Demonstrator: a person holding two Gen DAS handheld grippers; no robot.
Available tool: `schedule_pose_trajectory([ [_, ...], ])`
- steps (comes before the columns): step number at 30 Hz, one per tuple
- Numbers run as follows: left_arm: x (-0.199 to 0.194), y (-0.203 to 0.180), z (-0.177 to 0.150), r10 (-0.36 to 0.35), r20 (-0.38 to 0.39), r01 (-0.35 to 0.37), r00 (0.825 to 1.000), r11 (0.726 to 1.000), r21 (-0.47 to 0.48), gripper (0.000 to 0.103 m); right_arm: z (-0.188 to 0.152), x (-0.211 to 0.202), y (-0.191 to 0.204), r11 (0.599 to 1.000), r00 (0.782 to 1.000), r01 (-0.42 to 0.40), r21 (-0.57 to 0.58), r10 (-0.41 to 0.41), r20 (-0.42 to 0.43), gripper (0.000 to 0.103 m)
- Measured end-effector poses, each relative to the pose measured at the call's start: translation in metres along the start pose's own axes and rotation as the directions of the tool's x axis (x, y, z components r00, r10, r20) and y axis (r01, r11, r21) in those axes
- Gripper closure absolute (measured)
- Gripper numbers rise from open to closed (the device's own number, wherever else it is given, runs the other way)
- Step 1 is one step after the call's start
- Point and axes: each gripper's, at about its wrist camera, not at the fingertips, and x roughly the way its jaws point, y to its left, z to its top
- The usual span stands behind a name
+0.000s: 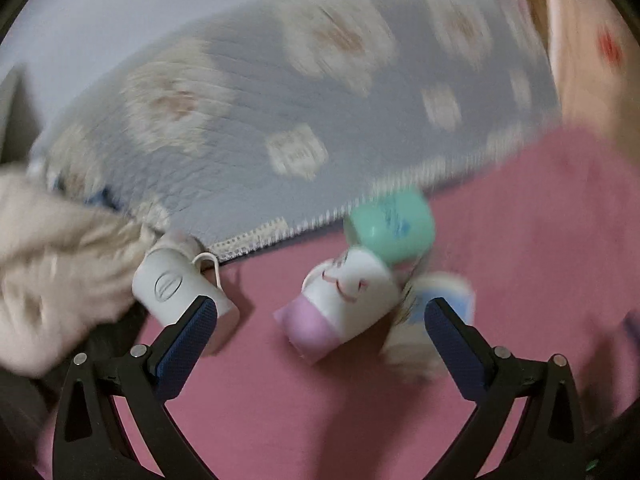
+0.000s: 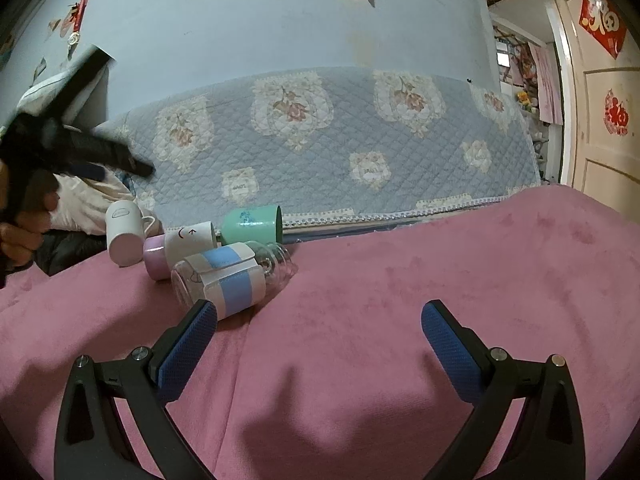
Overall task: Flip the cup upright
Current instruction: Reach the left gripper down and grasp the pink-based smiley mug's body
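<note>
Crowding, chiefly: four vessels lying on their sides, packed together near the far edge of the pink blanket (image 2: 440,280), toward its left corner, just before the quilted blue cover (image 2: 320,152). Hard to tell which one is meant; likeliest the pink-and-white cup (image 1: 340,300), framed between the pads of the left gripper (image 1: 322,308), whose jaws stand wide apart and grip nothing. Pressed against that cup: green cup (image 1: 392,228) behind, sleeved clear bottle (image 2: 224,280) on the near side, white mug (image 1: 176,288) just to the left by the left pad.

Risks, as judged:
- Closing here could catch a neighbour too, or shove the bottle rolling toward the near edge.
- Soft, rumpled plush makes poor footing; an upright cup set on a fold may topple again.
- Heavy blur in the left view suggests haste; a fast approach could knock the cluster apart.
- Rounded walls could slip between the pads mid-turn.

Right gripper (image 2: 320,312) likewise spread wide, empty, above bare blanket, left pad near the bottle.
</note>
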Motion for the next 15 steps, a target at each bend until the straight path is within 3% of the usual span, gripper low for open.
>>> schedule_pose_trajectory([
  [3, 0.030, -0.006, 0.006, -0.017, -0.097, 0.021, 0.995, 0.999, 0.042, 0.002, 0.000, 0.002, -0.001, 1.000, 1.000, -0.005, 0.006, 0.005, -0.007, 0.000],
  [7, 0.063, 0.006, 0.009, -0.047, -0.190, 0.037, 0.981, 0.998, -0.055, 0.002, 0.001, 0.004, -0.002, 1.000, 1.000, -0.017, 0.016, 0.017, -0.014, 0.000],
  [11, 0.084, 0.012, 0.009, -0.153, -0.243, 0.126, 0.958, 0.985, -0.121, 0.004, 0.001, 0.008, -0.006, 0.999, 0.999, -0.034, 0.038, 0.036, -0.030, 0.000],
  [15, 0.103, 0.015, 0.008, -0.157, -0.282, 0.114, 0.946, 0.980, -0.163, 0.004, 0.001, 0.012, -0.010, 0.997, 0.998, -0.043, 0.062, 0.045, -0.044, 0.000],
])
